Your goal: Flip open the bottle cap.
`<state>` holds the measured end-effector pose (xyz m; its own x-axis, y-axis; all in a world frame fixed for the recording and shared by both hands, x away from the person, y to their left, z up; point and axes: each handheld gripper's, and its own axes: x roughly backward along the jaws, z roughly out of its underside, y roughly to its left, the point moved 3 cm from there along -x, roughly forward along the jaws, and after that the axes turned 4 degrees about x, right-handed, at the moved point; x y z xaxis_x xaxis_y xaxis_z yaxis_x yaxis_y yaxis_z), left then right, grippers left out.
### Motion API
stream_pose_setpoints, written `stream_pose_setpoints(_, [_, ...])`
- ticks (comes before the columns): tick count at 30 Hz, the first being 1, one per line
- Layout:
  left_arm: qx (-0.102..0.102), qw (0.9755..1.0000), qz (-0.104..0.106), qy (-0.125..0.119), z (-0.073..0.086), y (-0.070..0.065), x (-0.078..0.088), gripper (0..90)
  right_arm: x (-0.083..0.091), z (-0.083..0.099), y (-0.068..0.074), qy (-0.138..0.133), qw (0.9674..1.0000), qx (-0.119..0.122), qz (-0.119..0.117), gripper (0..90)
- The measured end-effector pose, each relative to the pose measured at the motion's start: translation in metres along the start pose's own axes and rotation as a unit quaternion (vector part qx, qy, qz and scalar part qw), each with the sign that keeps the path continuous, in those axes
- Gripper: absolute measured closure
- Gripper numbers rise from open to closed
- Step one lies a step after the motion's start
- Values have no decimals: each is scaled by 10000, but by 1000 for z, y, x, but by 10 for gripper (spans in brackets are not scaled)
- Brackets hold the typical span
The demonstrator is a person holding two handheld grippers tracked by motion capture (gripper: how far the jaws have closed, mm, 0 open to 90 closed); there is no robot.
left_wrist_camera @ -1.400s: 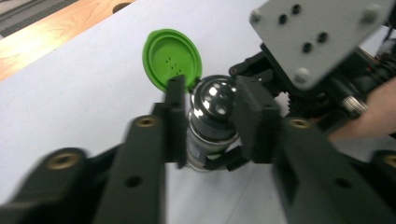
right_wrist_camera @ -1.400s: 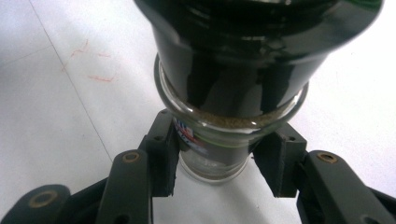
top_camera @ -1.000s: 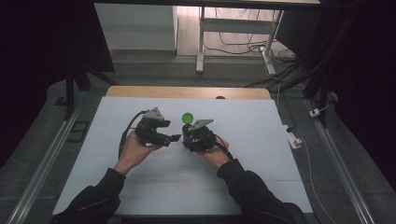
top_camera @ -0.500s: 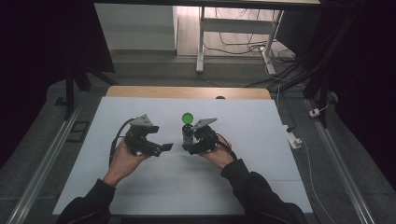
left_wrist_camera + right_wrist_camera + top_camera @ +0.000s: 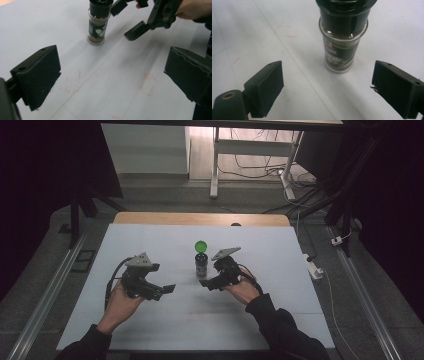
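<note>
Holding both grippers apart over the white table [image 5: 150,330], I log: left gripper [image 5: 165,290], released, nothing between its jaws, which have just been opening. Right gripper [image 5: 209,283], likewise just opening (released), nearly beside the spice jar [image 5: 201,265], which stands upright mid-table beyond, green-lidded.

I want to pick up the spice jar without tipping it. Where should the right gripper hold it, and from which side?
Probably grip the spice jar on its glass body, just under the dark cap. It stands upright on the table. The right gripper already faces it with open fingers, so come in level, straight ahead, one finger each side.
</note>
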<state>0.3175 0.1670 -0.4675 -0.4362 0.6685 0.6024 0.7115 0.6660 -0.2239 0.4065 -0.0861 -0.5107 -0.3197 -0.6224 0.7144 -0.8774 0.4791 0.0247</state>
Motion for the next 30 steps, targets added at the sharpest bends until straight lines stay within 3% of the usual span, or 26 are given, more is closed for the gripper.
stream_pose_setpoints(9, [144, 9999, -63, -23, 20, -4, 19, 0, 25, 8, 11, -29, 9999, -38, -145, 29])
stream_pose_setpoints(16, [192, 9995, -255, -21, 37, -7, 32, 0, 48, 19, 19, -100, 9998, -66, -172, 13])
stream_pose_setpoints(24, [302, 9987, -420, 7, 59, -9, 47, 0, 72, 32, 25, -213, 9997, -80, -45, 0])
stream_pose_setpoints(30, [514, 9976, -458, -17, 77, -8, 59, 0, 93, 45, 25, -341, 9991, -180, 174, 0])
